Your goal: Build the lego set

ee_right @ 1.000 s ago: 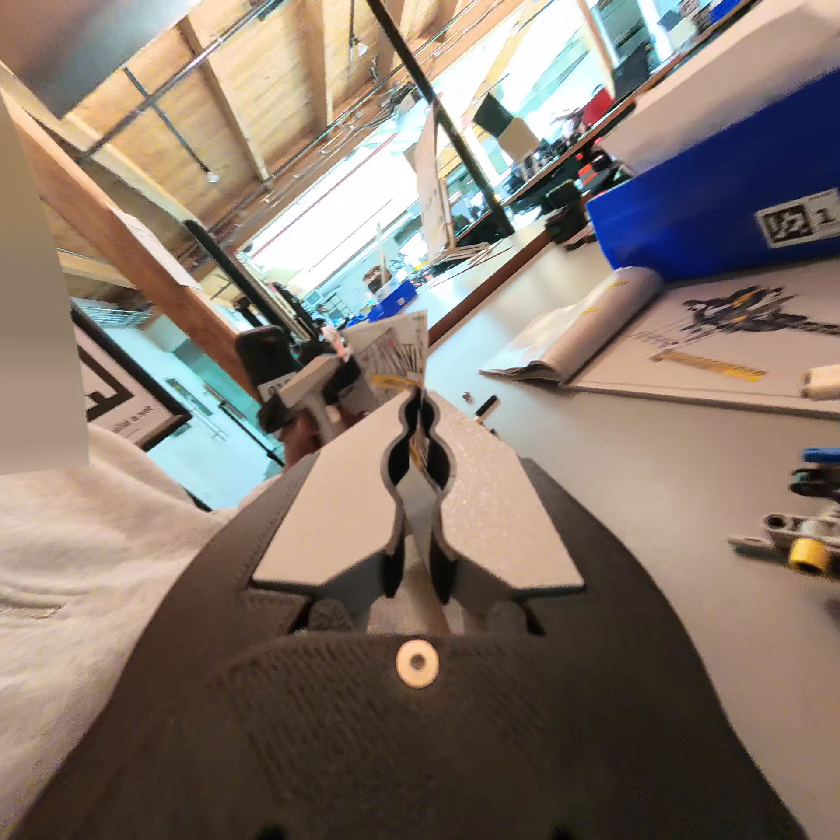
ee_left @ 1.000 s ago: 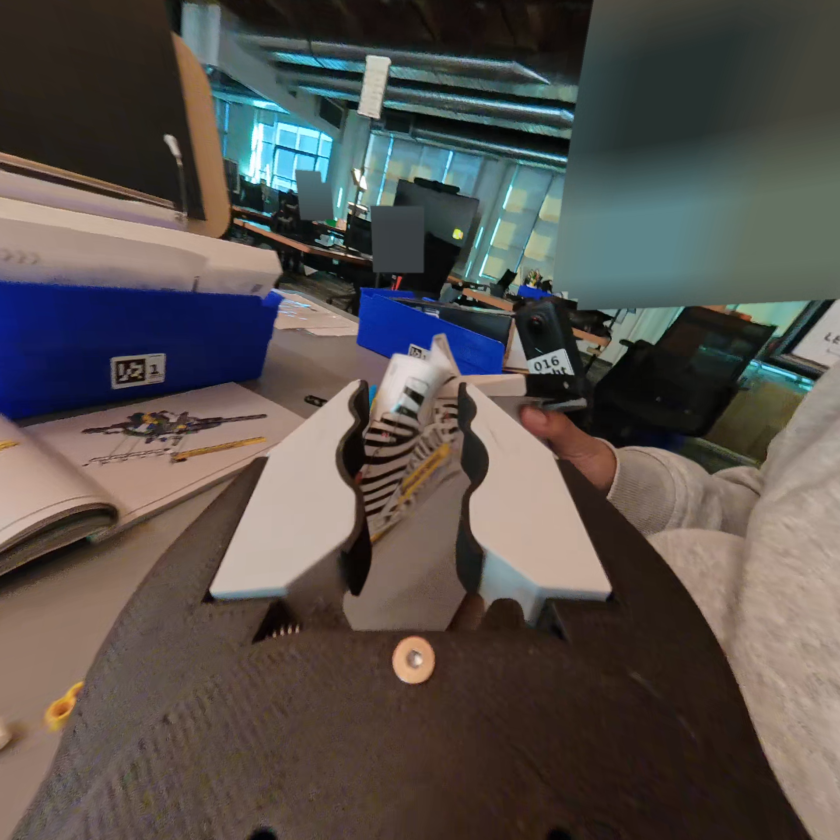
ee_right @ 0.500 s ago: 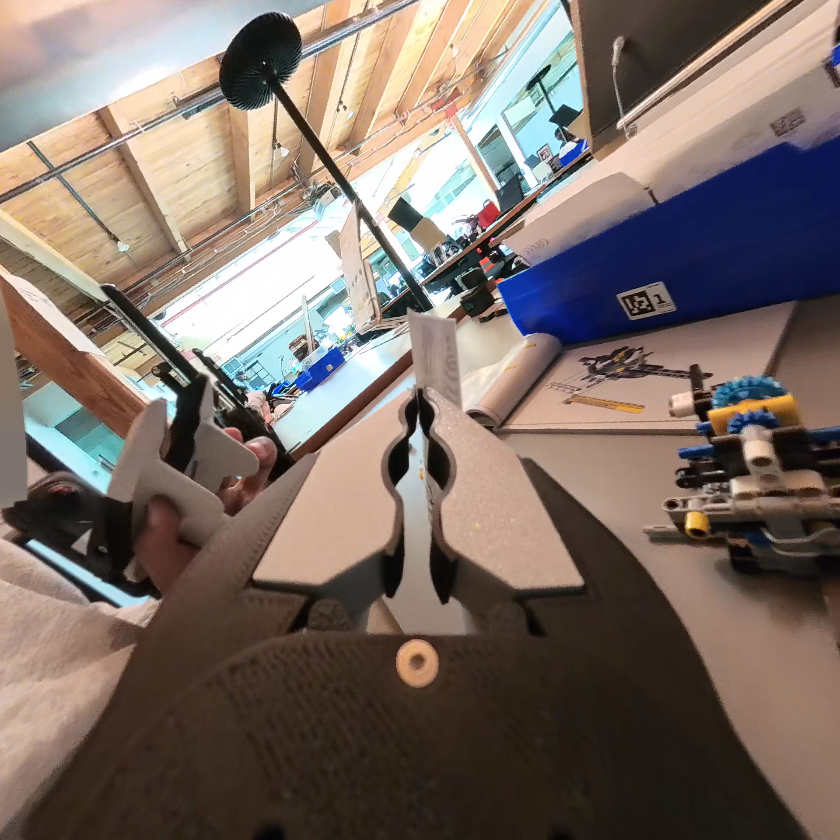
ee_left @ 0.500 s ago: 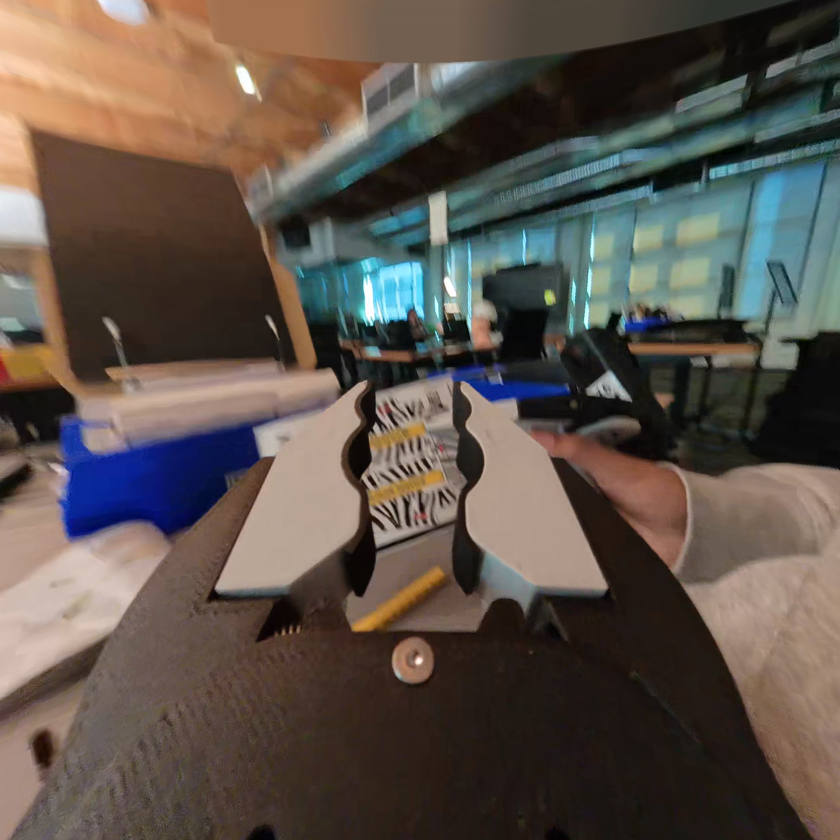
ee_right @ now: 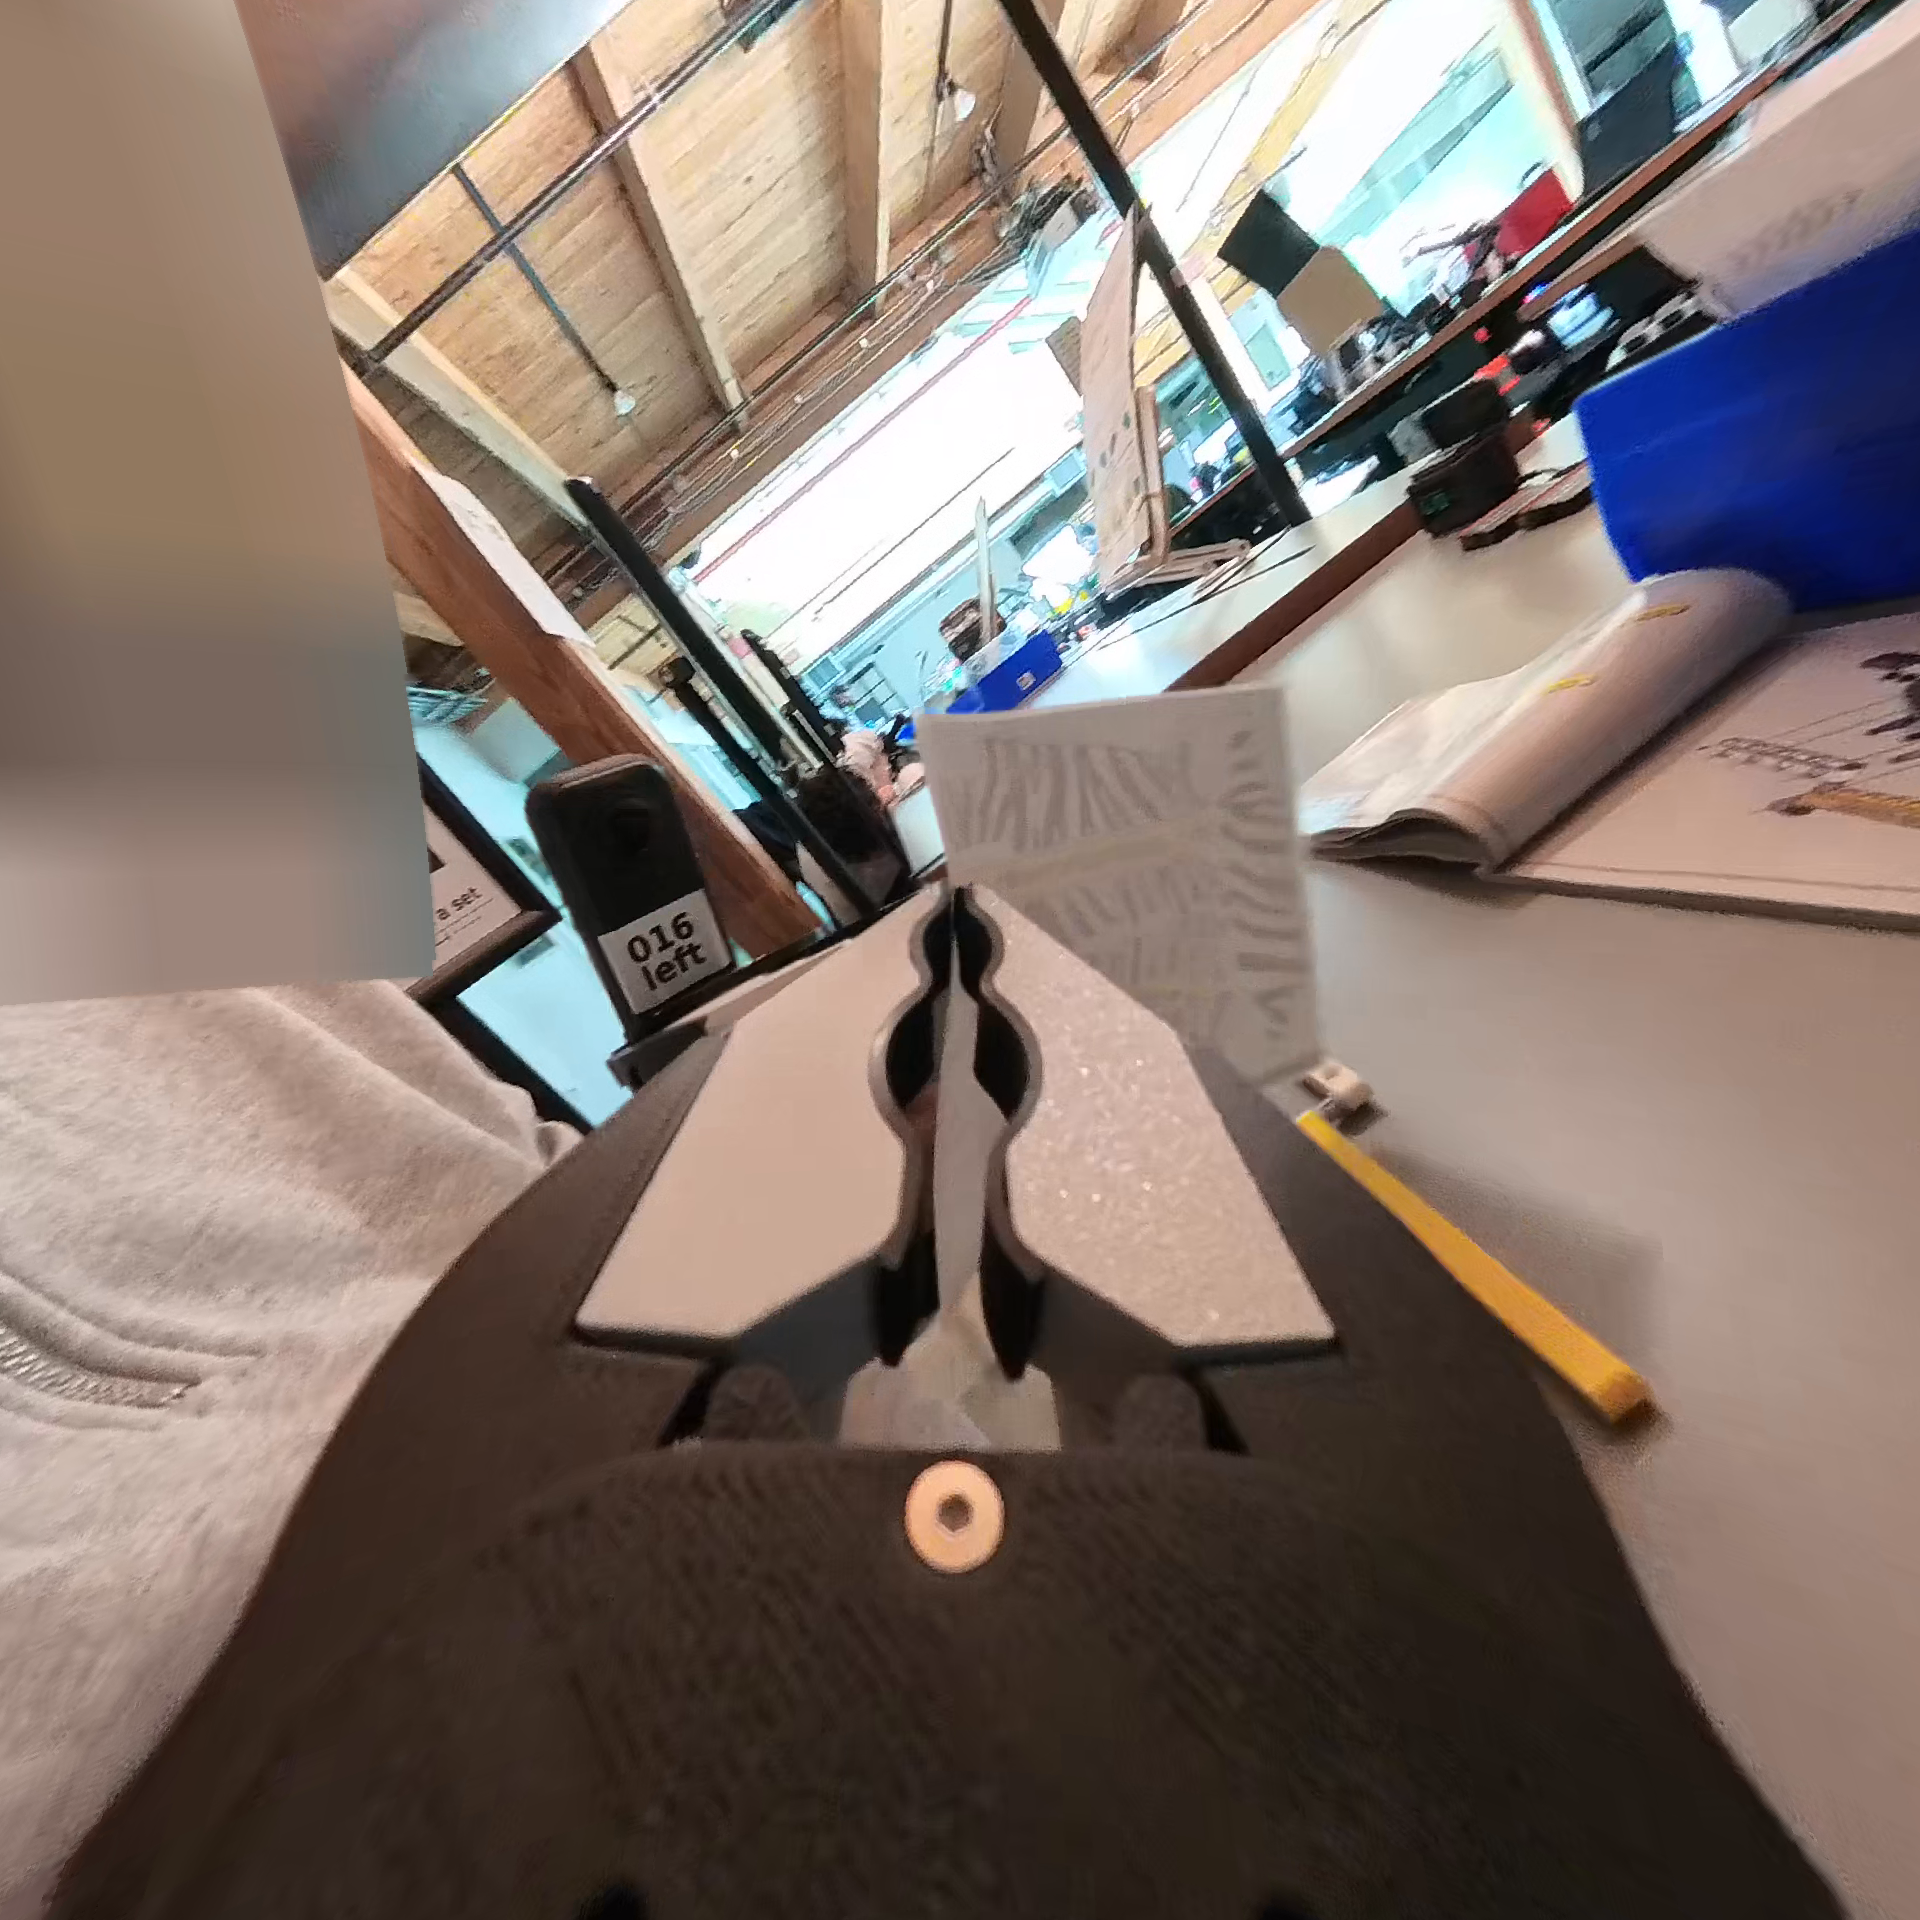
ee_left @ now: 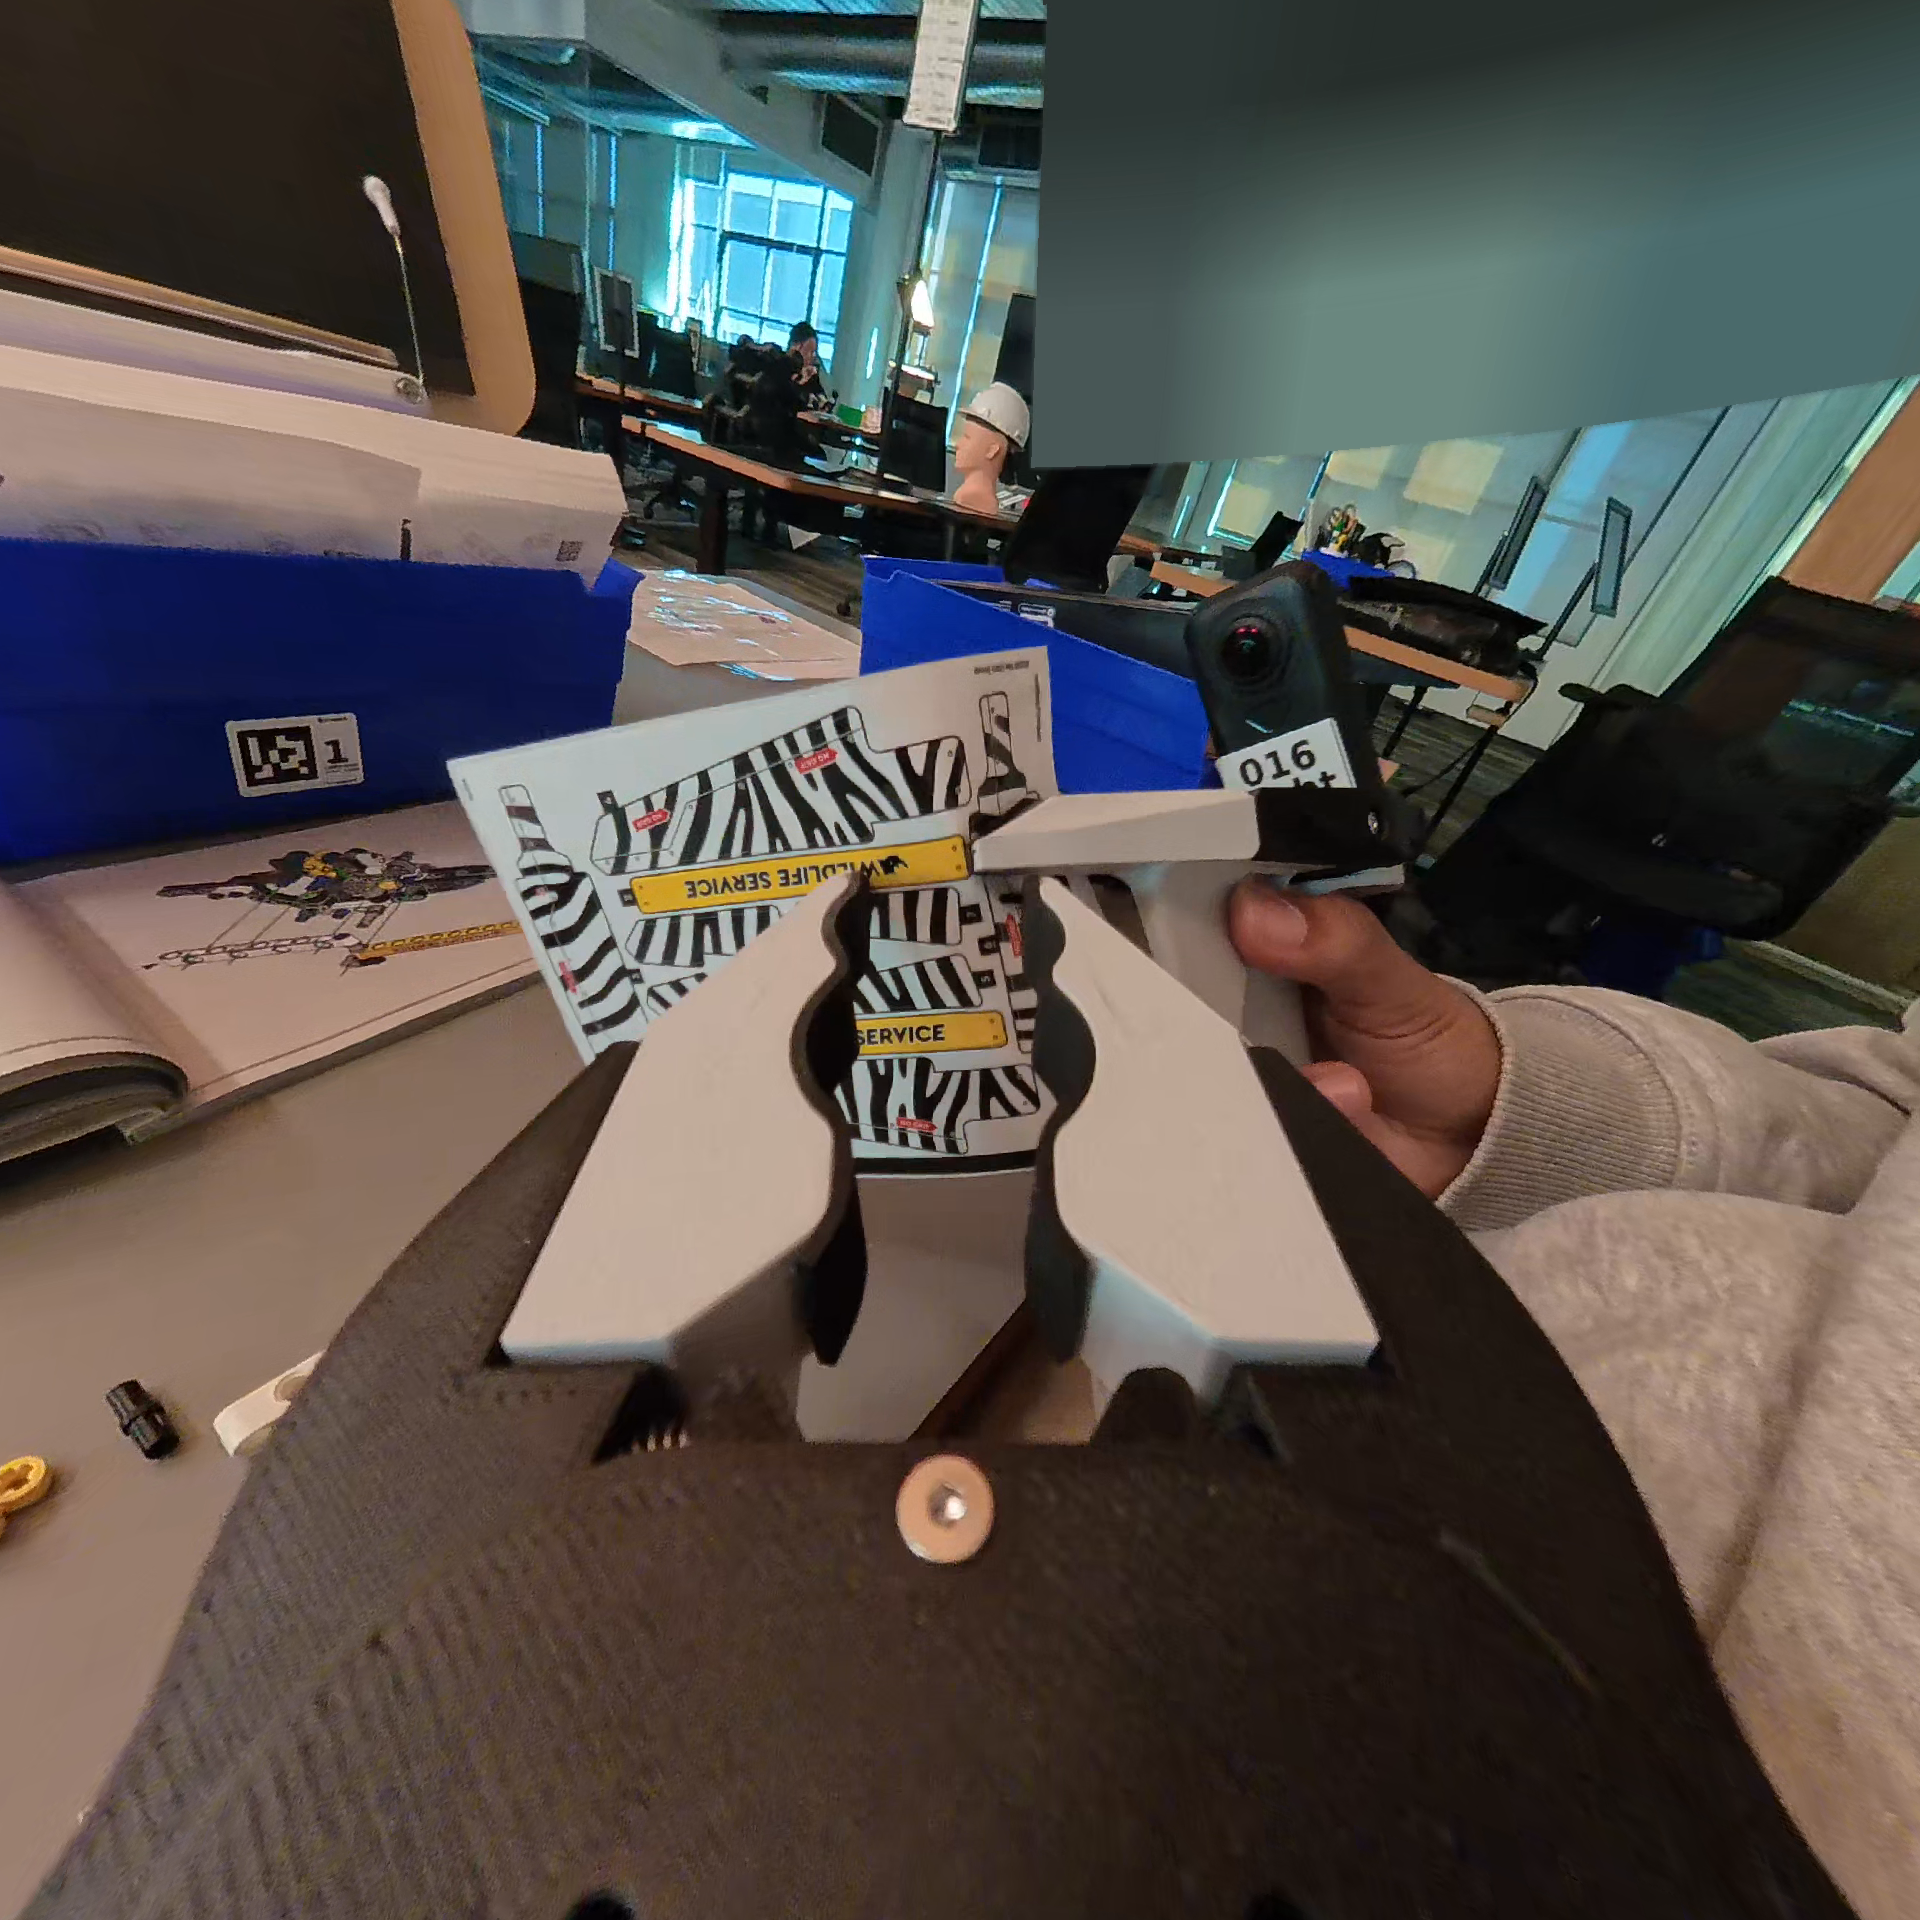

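A sticker sheet (ee_left: 748,862) with zebra stripes and yellow bars is held upright above the table. My right gripper (ee_right: 956,906) is shut on the sheet's edge; the sheet's pale back (ee_right: 1132,831) stands up past its fingertips. In the left wrist view the right gripper (ee_left: 982,852) comes in from the right, held by a hand (ee_left: 1361,1029). My left gripper (ee_left: 940,904) is open and empty, and the sheet's printed face shows through the gap just beyond its fingertips. A long yellow beam (ee_right: 1455,1257) lies on the table right of my right gripper.
An open instruction booklet (ee_left: 260,935) lies at the left in front of a blue bin (ee_left: 260,644); it also shows in the right wrist view (ee_right: 1538,758). A second blue bin (ee_left: 1101,696) stands behind. A black pin (ee_left: 140,1418) and a yellow piece (ee_left: 16,1486) lie at the near left. A grey sleeve (ee_left: 1714,1299) is at the right. My left and right fingertips are right by each other.
The left view has tilted back down to the table. The right gripper has turned the sheet so its printed face is toward the left gripper. The lego model has left the right view.
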